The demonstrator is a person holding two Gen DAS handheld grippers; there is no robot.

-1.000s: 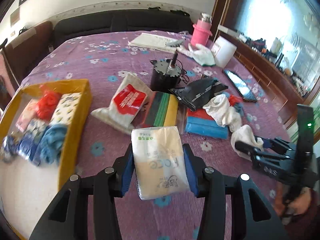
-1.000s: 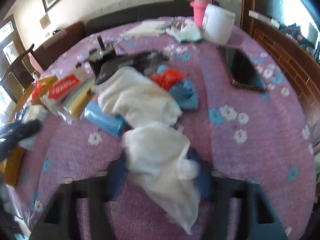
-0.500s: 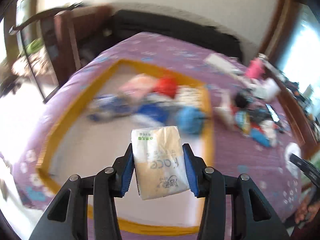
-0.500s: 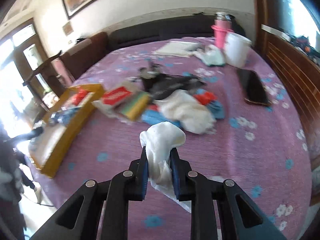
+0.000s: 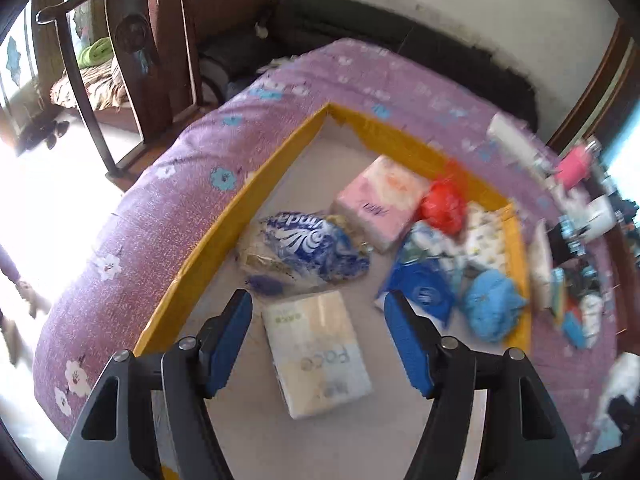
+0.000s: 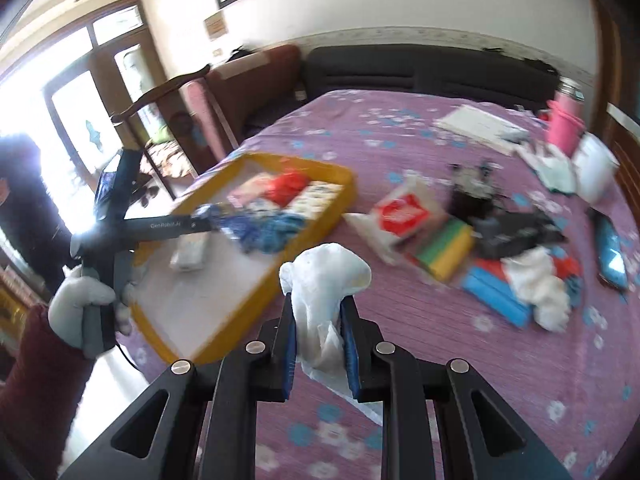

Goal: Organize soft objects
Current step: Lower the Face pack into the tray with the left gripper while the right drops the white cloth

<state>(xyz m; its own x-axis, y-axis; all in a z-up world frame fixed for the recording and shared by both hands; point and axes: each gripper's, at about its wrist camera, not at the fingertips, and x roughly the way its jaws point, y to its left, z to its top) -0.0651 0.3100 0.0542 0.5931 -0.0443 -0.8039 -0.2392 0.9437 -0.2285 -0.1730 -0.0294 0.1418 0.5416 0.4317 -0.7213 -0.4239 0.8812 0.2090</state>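
Left wrist view, left to right: yellow-walled tray [image 5: 208,240] on purple flowered cloth [image 5: 120,240]. Left gripper [image 5: 318,330] above tray floor, jaws spread wide, touching nothing. Cream tissue pack [image 5: 318,354] flat on tray floor between the blue pads, clear of both. Beyond it: blue-and-white wrapper [image 5: 304,244], pink tissue pack [image 5: 380,202], red bag [image 5: 444,206], blue cloth ball [image 5: 492,308] against right wall.

Right wrist view, left to right: gloved left hand [image 6: 86,300] around left gripper's handle, fingers over tray [image 6: 256,284]. Right gripper [image 6: 318,334] pinched tight on white cloth [image 6: 326,274], bunched above the pads, tail hanging below, held over the cloth just beside the tray's near corner. Farther right, blurred: red-and-white packet [image 6: 402,212], sponge stack [image 6: 446,250], white rag [image 6: 538,286].
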